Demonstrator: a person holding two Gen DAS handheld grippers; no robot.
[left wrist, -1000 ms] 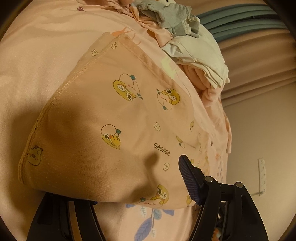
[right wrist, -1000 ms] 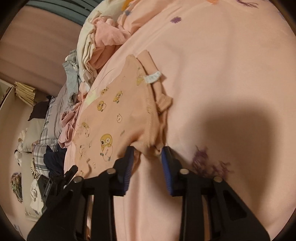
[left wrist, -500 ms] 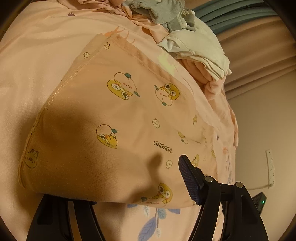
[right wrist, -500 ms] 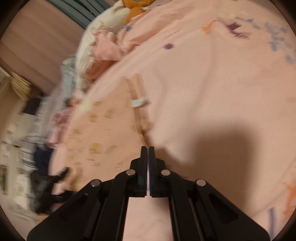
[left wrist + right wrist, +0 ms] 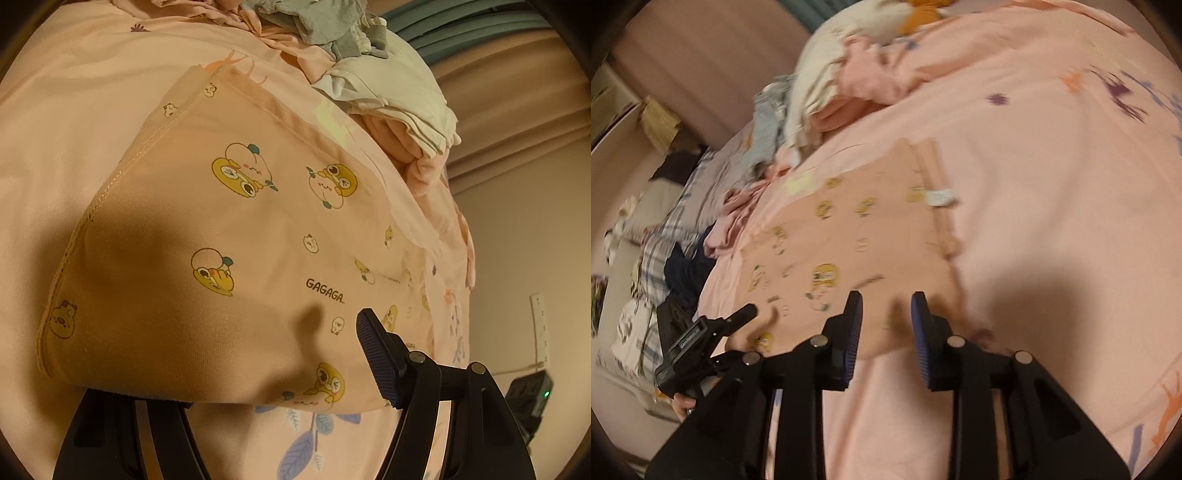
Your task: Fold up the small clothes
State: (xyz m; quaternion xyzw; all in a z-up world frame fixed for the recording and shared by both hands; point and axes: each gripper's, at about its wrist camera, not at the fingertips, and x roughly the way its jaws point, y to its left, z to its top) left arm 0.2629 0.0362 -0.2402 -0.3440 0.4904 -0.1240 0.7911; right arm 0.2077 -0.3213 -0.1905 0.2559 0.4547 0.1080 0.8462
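While the garment lies flat: peach printed garment (image 5: 229,236) spread on the pink bedspread (image 5: 74,122), beside a clothes pile (image 5: 388,92).
Left tongs (image 5: 258,384): released, spread wide; one finger (image 5: 376,362) shows, the other hidden under the garment's near edge.
Right tongs (image 5: 886,332): jaws just opening, nothing between them, above the garment's near edge.

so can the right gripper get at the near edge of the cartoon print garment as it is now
Probably yes: the right gripper hangs just over the garment, jaws apart and having just opened, nothing between them. The near edge lies flat on the pink bedsheet, uncovered.
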